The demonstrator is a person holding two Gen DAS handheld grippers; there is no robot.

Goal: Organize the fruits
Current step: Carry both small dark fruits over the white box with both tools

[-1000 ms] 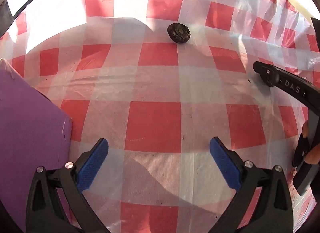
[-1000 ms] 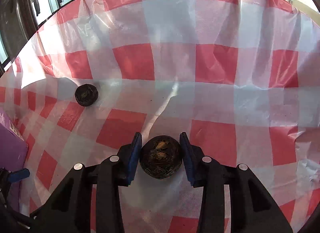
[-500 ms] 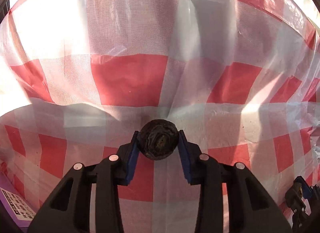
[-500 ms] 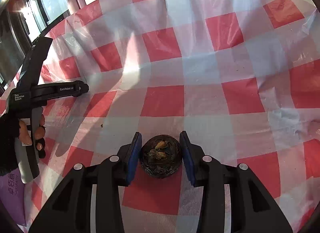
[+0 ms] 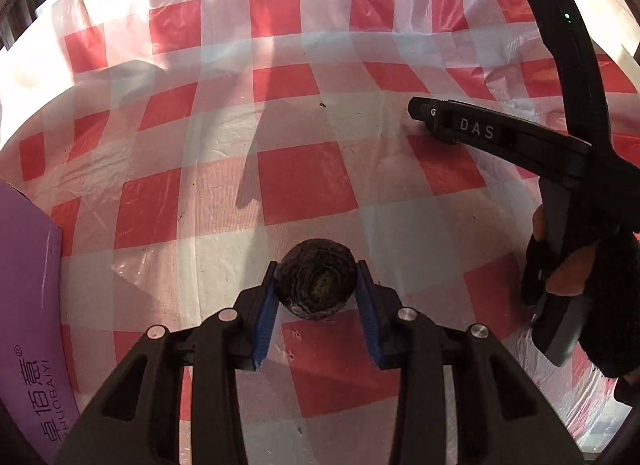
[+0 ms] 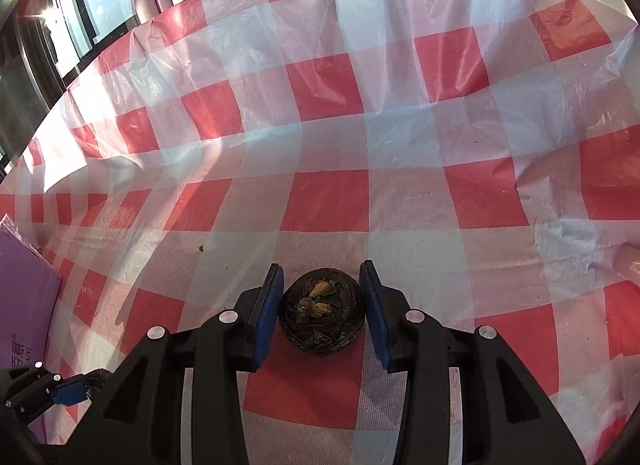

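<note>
Red-and-white checked plastic covers the surface (image 5: 304, 185), and each pair of tongs grips one dark, wrinkled round fruit.

In the left wrist view the left tongs (image 5: 317, 297) are narrowed onto a dark fruit (image 5: 317, 285), blue pads pressed to both its sides at lower centre of the frame; a purple box (image 5: 28, 305) with printed lettering fills the lower left edge, and the right-hand tool with its gloved hand (image 5: 580, 265) stands at the right edge. In the right wrist view the right tongs (image 6: 322, 305) clasp a second dark fruit (image 6: 322, 311) at lower centre, its top showing pale yellowish bits; the purple box (image 6: 24, 293) sits at the left edge, with the left tongs' blue tip at lower left.
</note>
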